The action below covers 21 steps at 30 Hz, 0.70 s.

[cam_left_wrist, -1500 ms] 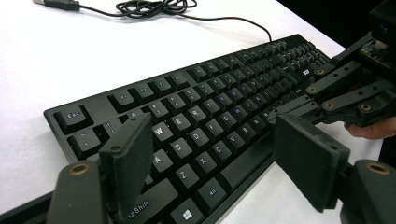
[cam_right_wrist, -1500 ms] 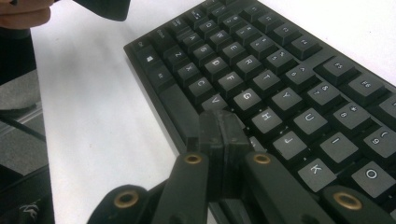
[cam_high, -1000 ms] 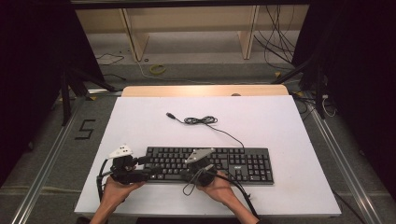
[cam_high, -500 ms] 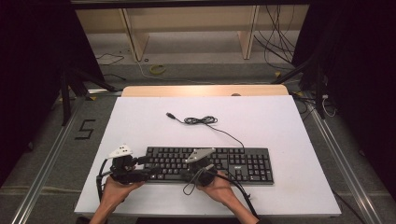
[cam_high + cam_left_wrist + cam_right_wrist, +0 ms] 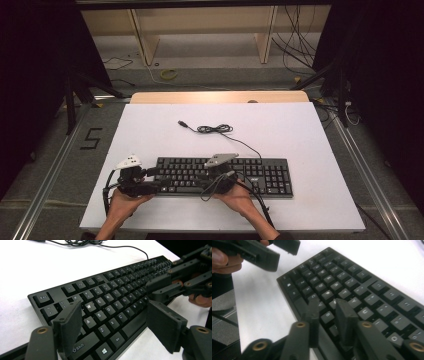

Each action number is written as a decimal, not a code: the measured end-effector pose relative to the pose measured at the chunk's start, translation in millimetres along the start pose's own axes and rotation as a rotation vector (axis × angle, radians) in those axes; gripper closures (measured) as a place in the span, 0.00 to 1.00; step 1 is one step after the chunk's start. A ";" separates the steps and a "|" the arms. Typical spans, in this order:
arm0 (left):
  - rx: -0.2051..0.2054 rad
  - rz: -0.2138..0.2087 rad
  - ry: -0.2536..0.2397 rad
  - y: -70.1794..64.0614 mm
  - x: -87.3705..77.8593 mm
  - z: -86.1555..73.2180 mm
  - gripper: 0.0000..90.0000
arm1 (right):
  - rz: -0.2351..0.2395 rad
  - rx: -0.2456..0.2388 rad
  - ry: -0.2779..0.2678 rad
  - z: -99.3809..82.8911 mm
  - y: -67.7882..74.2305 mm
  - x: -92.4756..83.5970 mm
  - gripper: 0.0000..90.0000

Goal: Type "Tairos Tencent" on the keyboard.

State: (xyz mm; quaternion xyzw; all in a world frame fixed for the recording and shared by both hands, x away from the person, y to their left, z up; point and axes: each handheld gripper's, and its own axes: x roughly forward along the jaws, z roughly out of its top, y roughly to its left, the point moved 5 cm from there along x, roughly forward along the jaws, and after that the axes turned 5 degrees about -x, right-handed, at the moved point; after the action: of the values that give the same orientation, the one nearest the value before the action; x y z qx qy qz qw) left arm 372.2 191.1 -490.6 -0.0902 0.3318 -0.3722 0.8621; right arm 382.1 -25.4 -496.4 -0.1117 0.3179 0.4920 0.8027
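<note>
Jaws spread on left gripper [image 5: 112, 326], just opening, empty, on right gripper [image 5: 327, 312], one keyboard [image 5: 250, 172], one cable [image 5: 215, 129]

Keyboard [image 5: 220, 176] on table [image 5: 300, 135], cable [image 5: 215, 129] behind.

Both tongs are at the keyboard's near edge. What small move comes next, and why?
Probably lower the right tongs slightly onto the keys. Their jaws have just been opening, nothing is between them, and they hang over the keyboard near its middle letter rows. The left tongs stand wide open over its left end.
</note>
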 end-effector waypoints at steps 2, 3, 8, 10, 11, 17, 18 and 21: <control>0.000 0.004 0.007 0.6 0.5 -0.6 0.32 | -0.002 0.002 -0.012 2.2 -2.1 -1.0 0.78; 0.001 0.006 0.009 0.8 0.8 -0.8 0.32 | -0.001 0.008 -0.016 3.4 -2.8 -1.3 0.76; 0.005 0.013 0.014 1.4 1.3 -1.2 0.32 | 0.002 0.017 -0.021 11.3 -4.2 -2.9 0.63; 0.004 0.014 0.016 1.8 1.1 -1.3 0.32 | 0.000 0.023 -0.024 14.9 -5.2 -3.0 0.56; 0.001 0.016 0.018 1.9 1.0 -1.4 0.32 | 0.003 0.026 -0.021 16.4 -5.5 -2.7 0.55; -0.005 0.044 0.049 4.8 0.5 -2.8 0.37 | 0.003 0.027 -0.018 23.2 -6.6 0.5 0.50; -0.012 0.052 0.055 5.4 0.4 -3.1 0.38 | 0.000 0.027 -0.018 24.0 -7.2 1.3 0.49; -0.020 0.062 0.064 7.0 -0.5 -3.1 0.44 | -0.009 0.027 -0.019 26.3 -11.1 3.1 0.49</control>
State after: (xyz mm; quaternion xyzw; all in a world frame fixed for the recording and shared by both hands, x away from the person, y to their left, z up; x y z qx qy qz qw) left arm 374.0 196.7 -495.6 -0.0765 0.3653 -0.3447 0.8613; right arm 403.2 -15.7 -479.5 -0.0974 0.3165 0.4851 0.8093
